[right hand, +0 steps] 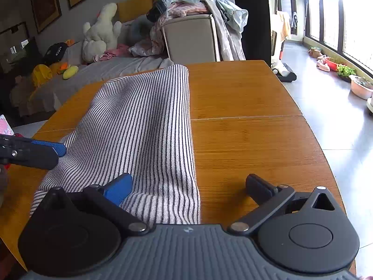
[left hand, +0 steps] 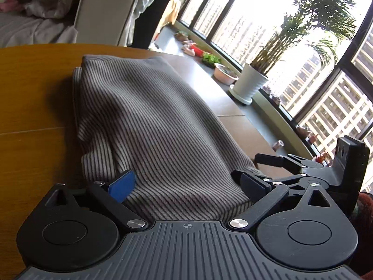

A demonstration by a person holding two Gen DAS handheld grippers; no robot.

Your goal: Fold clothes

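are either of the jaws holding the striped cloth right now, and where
Nothing is held: both the left gripper and right gripper are open over the striped garment's near edge.

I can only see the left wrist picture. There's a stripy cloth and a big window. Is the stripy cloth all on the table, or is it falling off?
Observer: On the right wrist view, the striped cloth lies folded on a wooden table, with bare wood along its right edge.
Operator: Is the other grabber holding it?
Observer: No. The right hand-held gripper is open, its blue-padded finger over the cloth's near end and the other finger over bare wood.
Operator: What's behind the table?
Observer: A sofa with a white stuffed toy on it.
Operator: Can you see my grabber?
Observer: Yes, the left hand-held gripper reaches in from the left, at the cloth's left edge.
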